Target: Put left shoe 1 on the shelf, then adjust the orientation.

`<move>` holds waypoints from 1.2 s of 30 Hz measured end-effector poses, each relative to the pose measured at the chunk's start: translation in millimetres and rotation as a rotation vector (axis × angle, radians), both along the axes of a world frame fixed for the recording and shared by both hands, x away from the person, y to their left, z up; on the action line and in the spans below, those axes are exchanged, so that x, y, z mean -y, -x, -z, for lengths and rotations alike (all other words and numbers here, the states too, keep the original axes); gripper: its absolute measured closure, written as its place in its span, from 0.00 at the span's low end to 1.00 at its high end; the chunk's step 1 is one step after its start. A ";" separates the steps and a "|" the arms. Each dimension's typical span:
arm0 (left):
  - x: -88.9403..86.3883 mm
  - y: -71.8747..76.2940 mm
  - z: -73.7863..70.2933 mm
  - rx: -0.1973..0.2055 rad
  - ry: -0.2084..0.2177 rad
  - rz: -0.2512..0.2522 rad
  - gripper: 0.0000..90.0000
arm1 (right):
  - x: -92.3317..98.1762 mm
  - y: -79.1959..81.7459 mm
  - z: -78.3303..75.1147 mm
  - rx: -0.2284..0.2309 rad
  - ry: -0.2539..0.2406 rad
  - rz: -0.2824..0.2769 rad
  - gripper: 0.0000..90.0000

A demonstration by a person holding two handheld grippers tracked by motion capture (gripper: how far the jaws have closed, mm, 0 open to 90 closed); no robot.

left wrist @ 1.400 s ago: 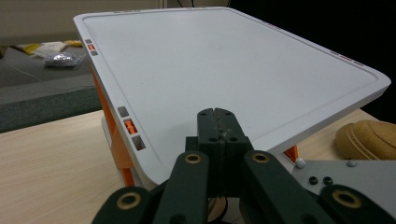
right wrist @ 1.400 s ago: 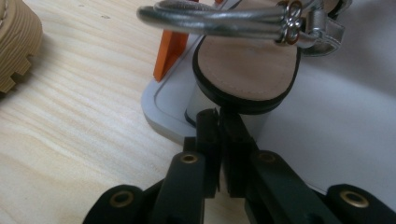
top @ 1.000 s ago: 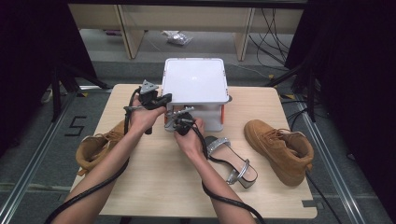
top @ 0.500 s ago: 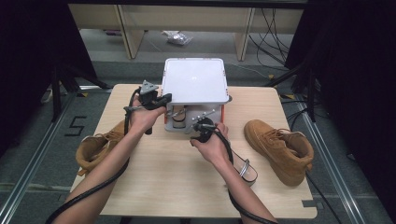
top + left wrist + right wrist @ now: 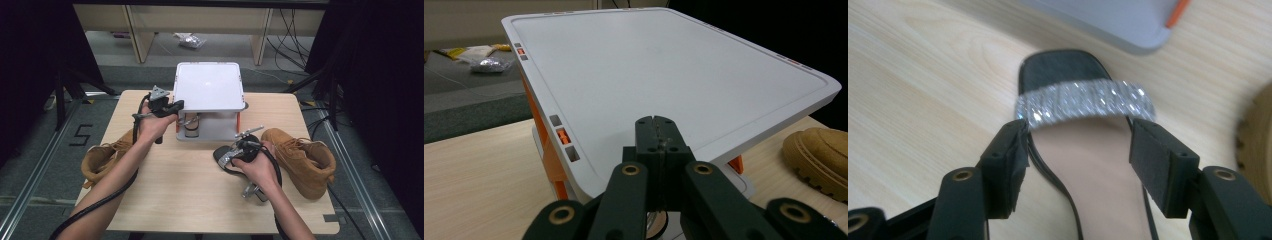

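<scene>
A white storage box [image 5: 209, 131] stands at the table's far middle, its lid [image 5: 208, 86] raised level on orange hinges. My left gripper [image 5: 172, 106] is shut, its tips [image 5: 655, 125] against the lid's near edge [image 5: 589, 165]; whether they pinch it is unclear. One sandal [image 5: 191, 126] lies inside the box. A second black sandal [image 5: 1083, 150] with a glittering strap [image 5: 1085, 104] lies on the table. My right gripper [image 5: 1078, 150] hangs over this sandal [image 5: 223, 159], its jaws having just been opening. The pads [image 5: 1150, 160] stand on either side of the sole.
A tan boot [image 5: 300, 160] lies on its side at the table's right, close to my right hand. Another tan boot [image 5: 102, 157] hangs over the table's left edge under my left forearm. Bare wood [image 5: 185, 190] lies in front of the box.
My right hand has drawn back from the box's opening and swung right to the sandal on the table, its jaws opening. The left gripper and the lid have stayed put.
</scene>
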State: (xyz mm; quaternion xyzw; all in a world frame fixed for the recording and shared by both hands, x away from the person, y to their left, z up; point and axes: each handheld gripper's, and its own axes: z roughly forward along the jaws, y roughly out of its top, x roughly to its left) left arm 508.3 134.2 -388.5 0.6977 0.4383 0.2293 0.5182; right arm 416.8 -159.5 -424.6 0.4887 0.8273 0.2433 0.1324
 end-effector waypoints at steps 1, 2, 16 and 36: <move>0.0 0.0 -0.1 -0.001 -0.001 0.000 1.00 | 4.1 1.7 0.4 0.006 -0.003 0.001 0.46; 0.2 -0.1 -0.2 0.000 -0.001 0.000 1.00 | 7.1 3.7 0.6 0.003 -0.011 0.015 0.45; 0.1 -0.7 -0.8 -0.003 -0.006 0.006 1.00 | 32.0 17.2 0.7 -0.043 -0.004 0.048 0.45; 0.2 -0.4 -1.5 -0.004 -0.017 0.005 1.00 | 41.8 9.8 -5.0 -0.215 0.092 -0.033 0.41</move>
